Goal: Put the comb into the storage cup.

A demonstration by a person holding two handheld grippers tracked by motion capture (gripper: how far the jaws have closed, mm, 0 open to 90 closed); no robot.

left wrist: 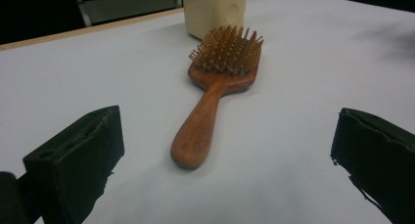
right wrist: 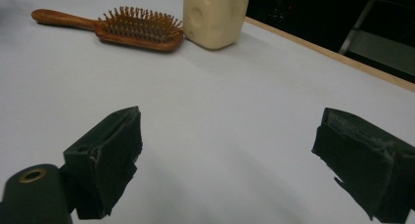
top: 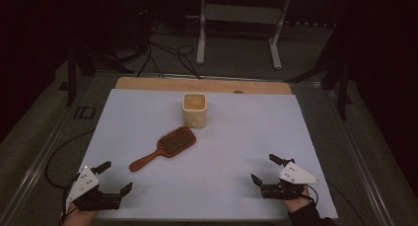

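While the reddish-brown wooden paddle hairbrush [top: 164,148] lies bristles-up near the middle of the white table sheet [top: 236,186], its head sits just in front of the cream square plastic cup [top: 194,110] and its handle points toward the left gripper [top: 115,178]. Both the left gripper and the right gripper [top: 261,169] rest at the near edge, jaws spread wide and holding nothing. Judged status: approach not yet begun; the likely next move calls for the left gripper to advance along the handle axis and close across it. From the left gripper view the handle end [left wrist: 192,145] lies centred between its jaws, whereas the right gripper view alone reveals dimples on the cup wall [right wrist: 215,16].
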